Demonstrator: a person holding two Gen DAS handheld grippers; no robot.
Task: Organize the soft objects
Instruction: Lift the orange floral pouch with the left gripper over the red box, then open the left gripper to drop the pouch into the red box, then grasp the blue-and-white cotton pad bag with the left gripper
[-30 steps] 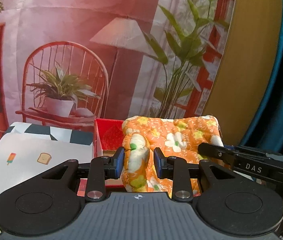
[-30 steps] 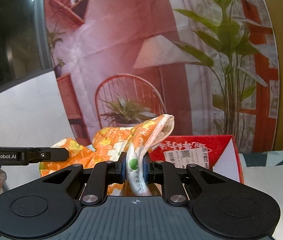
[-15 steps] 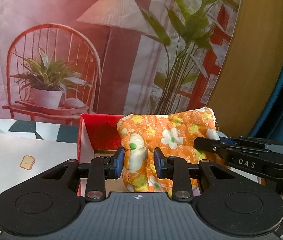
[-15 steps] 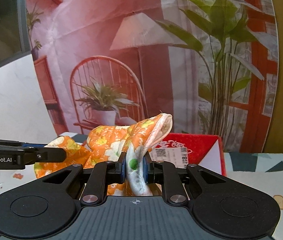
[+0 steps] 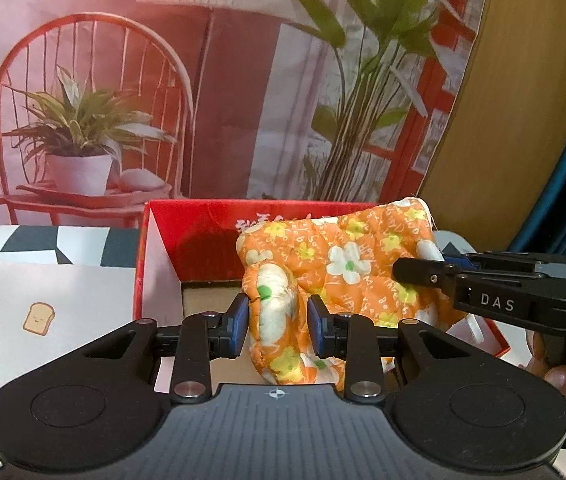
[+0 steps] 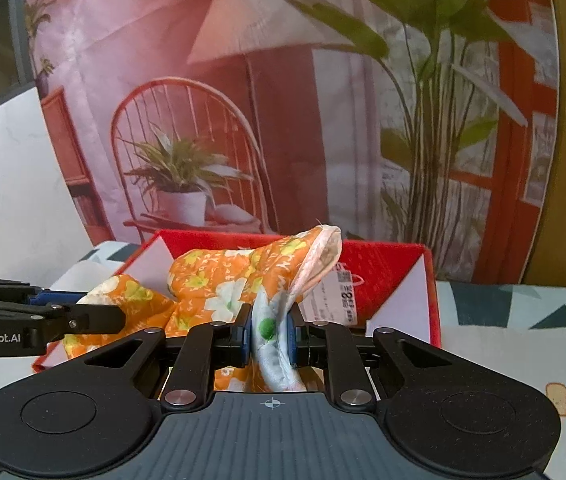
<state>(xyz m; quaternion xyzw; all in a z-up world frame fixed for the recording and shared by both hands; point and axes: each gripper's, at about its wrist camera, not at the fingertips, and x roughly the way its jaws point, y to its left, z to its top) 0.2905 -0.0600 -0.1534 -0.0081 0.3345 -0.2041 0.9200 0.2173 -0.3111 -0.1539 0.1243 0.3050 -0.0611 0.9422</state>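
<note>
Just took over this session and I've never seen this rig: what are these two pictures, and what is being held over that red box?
No robot arm here: a person holds one two-finger gripper in each hand, each with a fisheye camera looking along its fingers. One picture is from the left gripper, the other from the right gripper. Both are clamped on one orange flowered quilted cloth, holding it over an open red box. The box sits on a printed table cover.

Warm, even indoor light, sharp throughout, with fisheye bending and dark corners.
</note>
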